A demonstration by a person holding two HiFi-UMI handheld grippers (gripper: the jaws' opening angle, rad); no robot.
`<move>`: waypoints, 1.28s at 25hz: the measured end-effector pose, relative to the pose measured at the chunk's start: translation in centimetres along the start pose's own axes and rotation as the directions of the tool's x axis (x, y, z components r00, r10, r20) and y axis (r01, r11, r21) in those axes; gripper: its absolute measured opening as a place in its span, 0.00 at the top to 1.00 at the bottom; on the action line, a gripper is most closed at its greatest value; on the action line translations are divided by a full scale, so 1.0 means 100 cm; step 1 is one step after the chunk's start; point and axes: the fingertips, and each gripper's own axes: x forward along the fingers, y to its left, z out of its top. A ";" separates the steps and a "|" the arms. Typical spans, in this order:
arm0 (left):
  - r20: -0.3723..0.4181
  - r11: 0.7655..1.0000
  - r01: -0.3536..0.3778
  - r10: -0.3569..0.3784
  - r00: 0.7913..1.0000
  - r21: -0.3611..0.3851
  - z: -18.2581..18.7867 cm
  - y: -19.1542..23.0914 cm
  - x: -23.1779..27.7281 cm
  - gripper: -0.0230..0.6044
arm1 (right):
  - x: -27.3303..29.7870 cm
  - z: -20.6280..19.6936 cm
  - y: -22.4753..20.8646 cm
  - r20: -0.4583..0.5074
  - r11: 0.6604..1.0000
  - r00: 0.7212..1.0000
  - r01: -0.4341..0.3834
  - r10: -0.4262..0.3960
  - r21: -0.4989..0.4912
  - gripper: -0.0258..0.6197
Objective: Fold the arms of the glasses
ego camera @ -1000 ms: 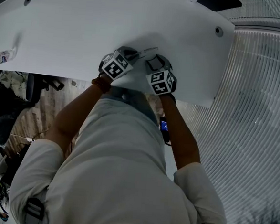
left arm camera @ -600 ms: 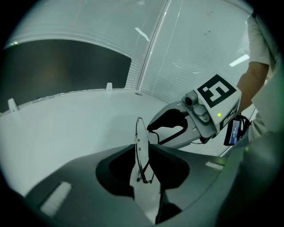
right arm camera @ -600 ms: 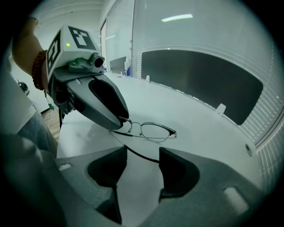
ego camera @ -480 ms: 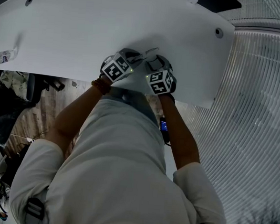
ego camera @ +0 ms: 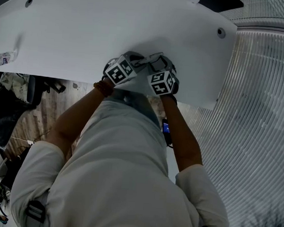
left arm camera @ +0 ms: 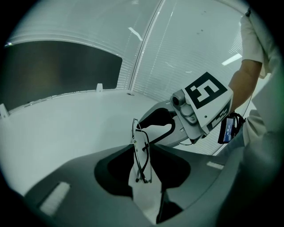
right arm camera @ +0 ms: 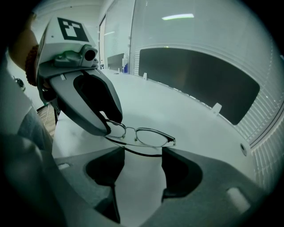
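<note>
Releasing: my left fingers [left arm camera: 75, 177] and right fingers [right arm camera: 208, 177] have just been opening wide, gripping nothing, with the glasses [right arm camera: 142, 136] lying free on the table [right arm camera: 186, 111] at their tips. They look folded; next, I back away without nudging.

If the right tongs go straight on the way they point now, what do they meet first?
The glasses, probably: they lie on the white table right ahead of the right tongs, whose jaws have just been opening with nothing pressed between them. Depth is hard to judge.
</note>
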 end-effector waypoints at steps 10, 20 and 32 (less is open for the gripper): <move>-0.013 0.999 0.007 -0.006 1.000 0.032 0.000 -0.010 0.005 0.78 | -0.008 -0.015 -0.008 -0.059 1.000 0.998 0.022 -0.023 -0.005 0.52; -0.040 0.999 0.001 0.000 0.999 0.042 -0.010 -0.013 0.015 0.78 | -0.017 -0.031 -0.009 -0.062 0.999 0.998 0.016 -0.013 0.052 0.52; 0.014 0.998 -0.056 0.056 0.998 0.003 0.012 -0.002 -0.017 0.78 | -0.066 0.003 -0.025 0.084 0.986 0.996 -0.042 0.029 0.162 0.52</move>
